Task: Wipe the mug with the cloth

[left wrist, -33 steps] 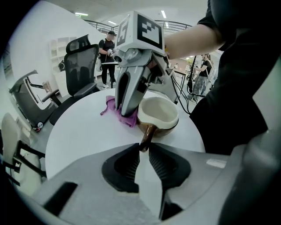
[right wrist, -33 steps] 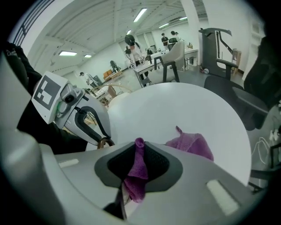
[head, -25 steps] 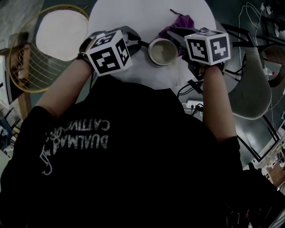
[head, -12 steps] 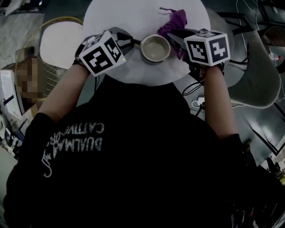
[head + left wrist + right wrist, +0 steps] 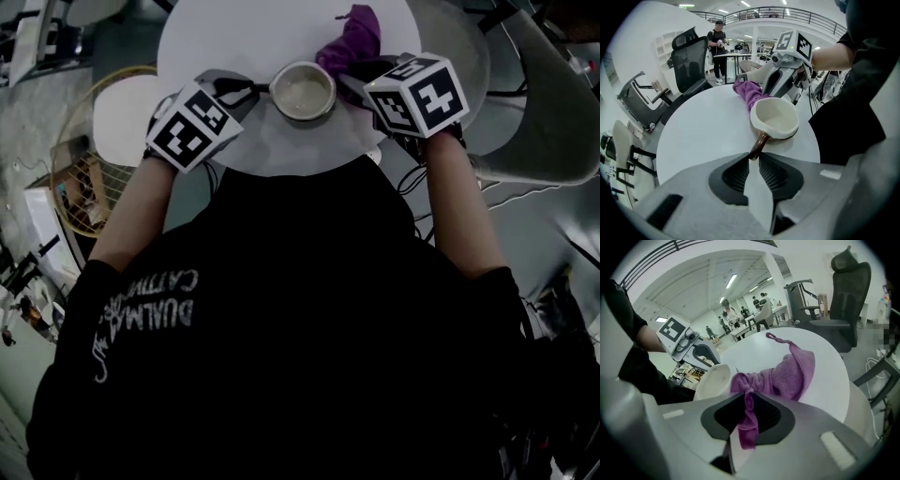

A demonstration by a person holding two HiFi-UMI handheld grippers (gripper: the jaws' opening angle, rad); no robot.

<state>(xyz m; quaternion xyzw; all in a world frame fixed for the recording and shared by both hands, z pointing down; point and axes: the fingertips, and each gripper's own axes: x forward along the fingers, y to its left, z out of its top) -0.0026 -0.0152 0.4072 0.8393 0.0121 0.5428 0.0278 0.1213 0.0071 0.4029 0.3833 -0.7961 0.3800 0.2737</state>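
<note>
A cream mug [image 5: 302,91] [image 5: 774,118] [image 5: 713,381] with a brown handle [image 5: 758,144] stands near the front edge of the round white table [image 5: 244,42]. My left gripper [image 5: 752,157] [image 5: 246,92] is shut on that handle, to the mug's left. A purple cloth [image 5: 351,42] [image 5: 787,376] [image 5: 749,92] lies just right of the mug and touches its side. My right gripper [image 5: 749,401] [image 5: 361,77] is shut on a bunched corner of the cloth, a strip of it hanging down between the jaws.
Office chairs [image 5: 691,58] [image 5: 843,291] stand round the table [image 5: 703,126]. A wire-frame chair [image 5: 89,159] sits left of it and a grey seat [image 5: 553,112] to the right. Cables [image 5: 412,178] trail on the floor. People [image 5: 717,47] stand in the background.
The head view has shifted, so table, mug and both grippers sit higher in the frame. The mug now sits a little further left; both grippers keep their holds.
</note>
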